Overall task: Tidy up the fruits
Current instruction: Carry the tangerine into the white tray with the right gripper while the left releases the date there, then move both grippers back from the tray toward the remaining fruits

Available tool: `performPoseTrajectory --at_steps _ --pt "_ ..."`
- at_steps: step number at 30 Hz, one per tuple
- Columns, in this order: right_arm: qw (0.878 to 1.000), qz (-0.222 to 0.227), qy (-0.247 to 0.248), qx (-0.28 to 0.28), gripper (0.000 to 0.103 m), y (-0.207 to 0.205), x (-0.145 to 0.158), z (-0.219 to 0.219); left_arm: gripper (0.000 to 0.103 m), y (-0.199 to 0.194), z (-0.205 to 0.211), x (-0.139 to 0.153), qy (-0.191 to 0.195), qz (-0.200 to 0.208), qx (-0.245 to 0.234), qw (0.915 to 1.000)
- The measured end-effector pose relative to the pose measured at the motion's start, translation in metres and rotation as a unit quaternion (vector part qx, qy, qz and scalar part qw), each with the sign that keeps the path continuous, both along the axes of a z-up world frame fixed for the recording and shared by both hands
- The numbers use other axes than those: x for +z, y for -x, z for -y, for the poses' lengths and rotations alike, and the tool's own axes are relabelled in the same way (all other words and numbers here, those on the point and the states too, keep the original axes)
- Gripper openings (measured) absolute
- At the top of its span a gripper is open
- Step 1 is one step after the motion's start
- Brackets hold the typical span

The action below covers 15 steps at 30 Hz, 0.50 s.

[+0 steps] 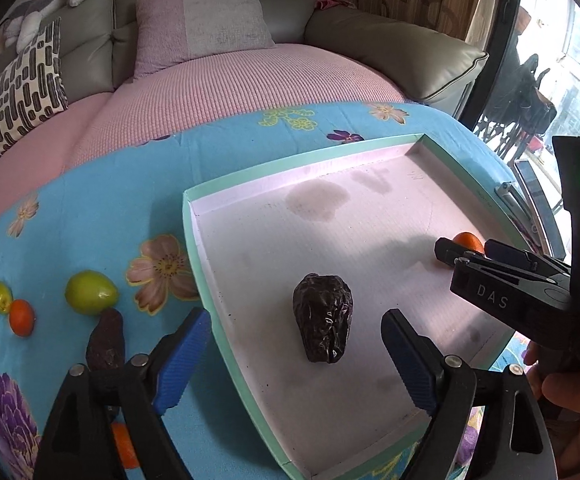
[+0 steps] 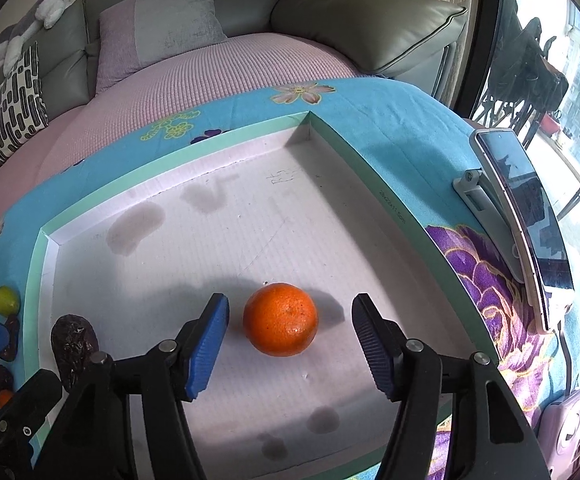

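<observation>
Left wrist view: the left gripper [image 1: 295,344] gapes wide over the date [image 1: 323,317] lying in the green tray [image 1: 200,240] — lift clear without nudging it.

Right wrist view: the right gripper [image 2: 290,340] stands wide around the orange [image 2: 280,319], also on the tray floor — withdraw straight back.

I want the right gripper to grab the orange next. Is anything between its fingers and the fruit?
Nothing visible. The right gripper is open, and the orange sits on the tray's bare white floor just ahead of the fingers. The dark wrinkled fruit lies off to the left.
</observation>
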State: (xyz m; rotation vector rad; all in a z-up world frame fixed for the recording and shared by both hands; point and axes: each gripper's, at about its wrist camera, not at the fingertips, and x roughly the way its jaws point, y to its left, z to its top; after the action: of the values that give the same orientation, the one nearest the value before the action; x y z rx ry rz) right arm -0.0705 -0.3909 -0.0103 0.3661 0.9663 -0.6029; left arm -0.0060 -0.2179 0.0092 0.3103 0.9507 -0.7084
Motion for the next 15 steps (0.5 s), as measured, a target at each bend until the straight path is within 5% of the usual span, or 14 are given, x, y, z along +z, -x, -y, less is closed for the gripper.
performPoseTrajectory --at_steps 2,8,15 --pt "1.000 -0.001 0.000 0.000 0.074 0.000 -0.001 0.001 0.102 -0.004 -0.004 0.003 -0.003 0.018 0.018 0.9997" --pt "1.000 0.003 0.001 0.005 0.090 0.000 -0.001 0.000 0.103 -0.024 -0.022 0.001 -0.017 0.037 0.086 0.9954" --pt "1.000 0.011 0.016 0.015 0.093 -0.001 0.003 -0.006 0.103 -0.044 -0.049 -0.006 -0.025 0.029 0.163 0.9860"
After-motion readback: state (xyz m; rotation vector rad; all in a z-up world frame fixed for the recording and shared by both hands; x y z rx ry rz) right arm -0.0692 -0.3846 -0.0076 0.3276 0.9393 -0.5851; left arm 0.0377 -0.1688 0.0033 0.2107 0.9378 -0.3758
